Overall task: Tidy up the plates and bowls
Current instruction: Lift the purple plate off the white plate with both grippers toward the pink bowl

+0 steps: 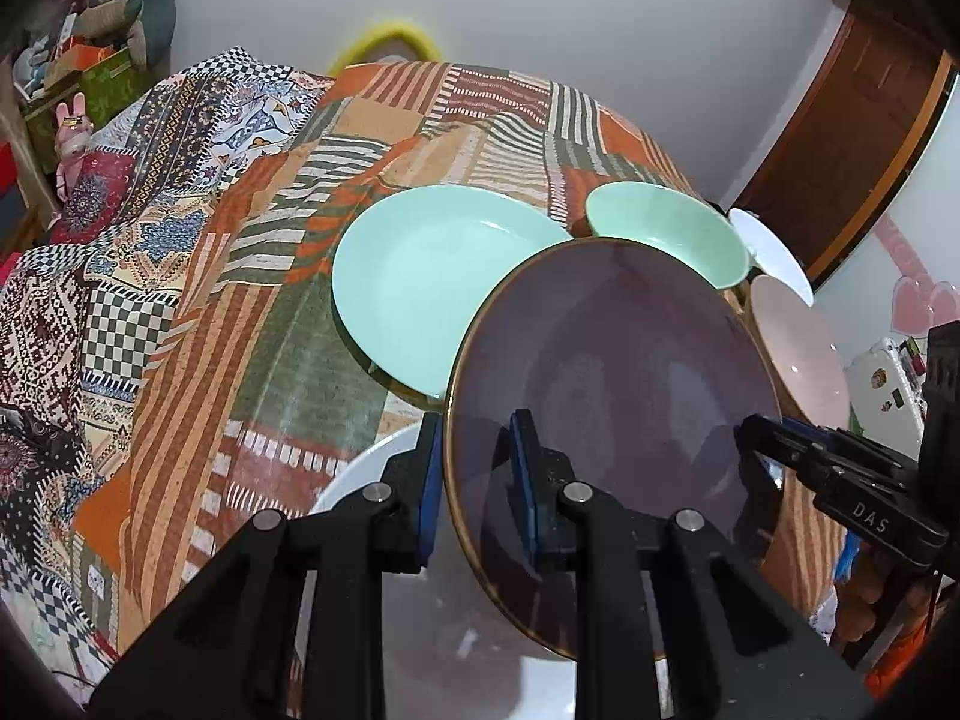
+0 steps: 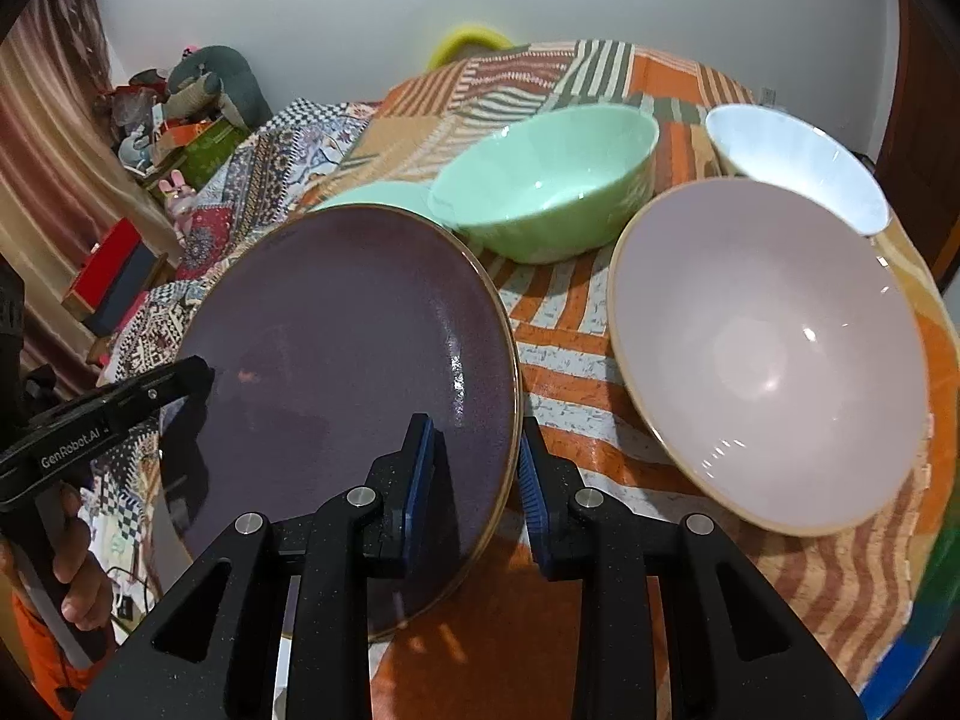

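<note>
Plate, dark purple with a gold rim, hangs tilted above the patchwork-covered surface, its left edge clamped by the left hand-held gripper and its right edge by the right hand-held gripper. Beyond sit a mint plate, a green bowl, a pink bowl and a white bowl.

Both grippers clamp the tilted purple plate: left gripper on its near-left rim, right gripper at right; mint plate lies beyond.
</note>
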A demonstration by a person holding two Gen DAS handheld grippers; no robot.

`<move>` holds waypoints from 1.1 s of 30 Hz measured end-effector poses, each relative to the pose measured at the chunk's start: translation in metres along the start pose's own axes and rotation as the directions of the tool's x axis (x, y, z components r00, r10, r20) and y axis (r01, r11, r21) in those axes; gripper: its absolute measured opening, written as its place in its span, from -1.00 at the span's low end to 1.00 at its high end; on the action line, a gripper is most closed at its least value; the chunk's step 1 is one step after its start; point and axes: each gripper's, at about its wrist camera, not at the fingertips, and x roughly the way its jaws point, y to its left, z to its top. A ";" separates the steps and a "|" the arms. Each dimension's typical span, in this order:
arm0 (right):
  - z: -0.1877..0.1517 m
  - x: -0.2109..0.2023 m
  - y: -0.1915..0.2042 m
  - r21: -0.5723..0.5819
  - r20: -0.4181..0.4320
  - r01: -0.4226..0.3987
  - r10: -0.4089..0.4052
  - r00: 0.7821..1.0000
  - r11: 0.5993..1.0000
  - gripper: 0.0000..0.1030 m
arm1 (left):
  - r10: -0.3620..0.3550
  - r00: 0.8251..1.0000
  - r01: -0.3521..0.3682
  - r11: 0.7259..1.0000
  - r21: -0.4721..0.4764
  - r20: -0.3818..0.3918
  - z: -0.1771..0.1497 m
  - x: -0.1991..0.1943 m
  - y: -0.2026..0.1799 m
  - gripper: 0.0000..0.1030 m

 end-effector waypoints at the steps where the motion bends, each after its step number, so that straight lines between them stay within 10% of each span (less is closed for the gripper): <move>1: -0.001 -0.003 0.000 -0.002 0.005 -0.001 0.001 1.000 1.000 -0.51 | -0.001 1.000 0.001 1.000 0.000 0.002 -0.002 -0.004 -0.001 -0.59; 33: -0.051 -0.086 -0.019 0.038 0.113 0.032 -0.036 0.993 0.999 -0.51 | -0.027 0.999 0.029 0.994 0.102 -0.024 -0.058 -0.068 -0.087 -0.59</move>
